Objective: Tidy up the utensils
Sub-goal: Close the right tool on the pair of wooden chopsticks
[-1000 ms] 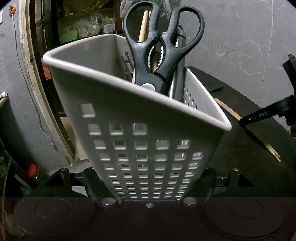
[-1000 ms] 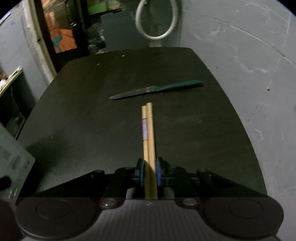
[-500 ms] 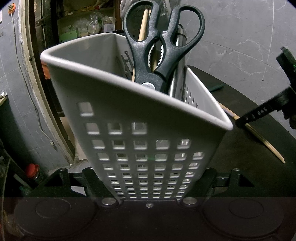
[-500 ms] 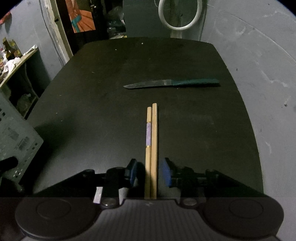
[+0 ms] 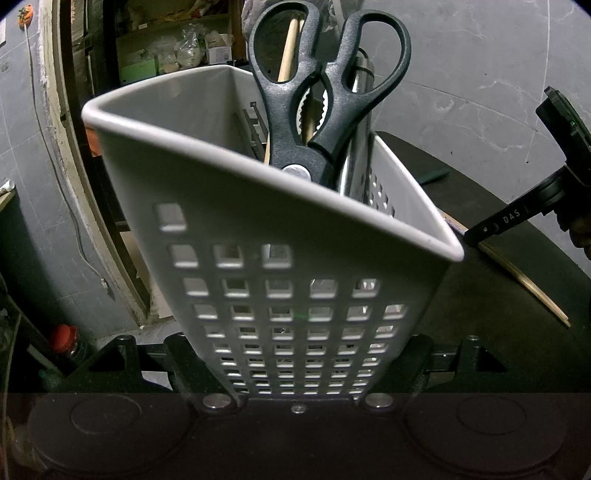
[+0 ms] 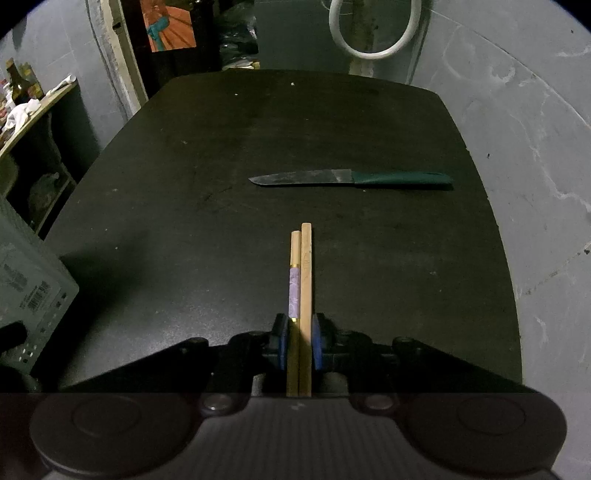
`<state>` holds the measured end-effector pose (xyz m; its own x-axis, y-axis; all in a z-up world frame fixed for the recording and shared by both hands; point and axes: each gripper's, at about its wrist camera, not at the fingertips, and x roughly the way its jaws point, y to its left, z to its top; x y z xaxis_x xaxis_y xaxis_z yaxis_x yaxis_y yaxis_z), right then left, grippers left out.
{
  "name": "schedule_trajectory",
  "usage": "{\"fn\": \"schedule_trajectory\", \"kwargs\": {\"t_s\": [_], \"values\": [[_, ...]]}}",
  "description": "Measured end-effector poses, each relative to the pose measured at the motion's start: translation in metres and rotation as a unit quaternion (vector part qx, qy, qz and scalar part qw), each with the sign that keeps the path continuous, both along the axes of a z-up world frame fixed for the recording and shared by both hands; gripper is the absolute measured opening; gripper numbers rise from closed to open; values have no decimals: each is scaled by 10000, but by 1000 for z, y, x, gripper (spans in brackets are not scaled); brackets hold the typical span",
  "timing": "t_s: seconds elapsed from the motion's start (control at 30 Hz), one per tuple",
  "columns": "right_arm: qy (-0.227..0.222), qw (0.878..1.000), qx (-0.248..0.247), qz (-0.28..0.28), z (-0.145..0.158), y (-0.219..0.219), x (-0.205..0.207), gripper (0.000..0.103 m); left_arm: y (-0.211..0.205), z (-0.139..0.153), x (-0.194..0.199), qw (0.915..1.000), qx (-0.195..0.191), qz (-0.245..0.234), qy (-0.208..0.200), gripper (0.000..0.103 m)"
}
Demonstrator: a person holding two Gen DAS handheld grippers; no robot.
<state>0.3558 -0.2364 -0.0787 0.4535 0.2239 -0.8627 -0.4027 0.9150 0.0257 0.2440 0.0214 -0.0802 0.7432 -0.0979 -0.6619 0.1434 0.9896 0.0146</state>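
Note:
My left gripper [image 5: 299,373] is shut on the lower wall of a white perforated utensil holder [image 5: 280,229], held tilted. In it stand black scissors [image 5: 325,92], a wooden stick [image 5: 286,62] and a metal utensil [image 5: 356,155]. In the right wrist view my right gripper [image 6: 299,336] is closing, its blue pads [image 6: 318,343] pressing on a pair of chopsticks [image 6: 301,273] that point forward over the black table [image 6: 184,184]. One chopstick has a purple band. A green-handled knife [image 6: 351,179] lies crosswise beyond their tips. The left wrist view shows the right gripper [image 5: 517,218] on the chopsticks [image 5: 524,284] at the right.
The holder's labelled wall [image 6: 26,280] shows at the left edge of the right wrist view. Past the table's far end stand a white ring-shaped object [image 6: 373,29] and dark clutter. Shelves with bottles [image 6: 18,85] are at the left. Grey floor surrounds the table.
The right jaws spread off the chopsticks half a second ago and have come back together on them. The right gripper rolled and shifted a little. The left gripper and holder stayed still.

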Motion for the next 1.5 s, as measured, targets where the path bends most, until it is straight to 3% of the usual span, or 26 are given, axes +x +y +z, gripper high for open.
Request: {"fn": "schedule_trajectory", "kwargs": {"t_s": [0.5, 0.6, 0.63, 1.5], "values": [[127, 9998, -41, 138, 1, 6, 9, 23, 1, 1, -1, 10000, -9, 0, 5, 77], [125, 9998, -20, 140, 1, 5, 9, 21, 1, 1, 0, 10000, -9, -1, 6, 77], [113, 9998, -36, 156, 1, 5, 9, 15, 1, 1, -1, 10000, -10, -1, 7, 77], [65, 9997, 98, 201, 2, 2, 2, 14, 1, 1, -1, 10000, -8, -5, 3, 76]]}}
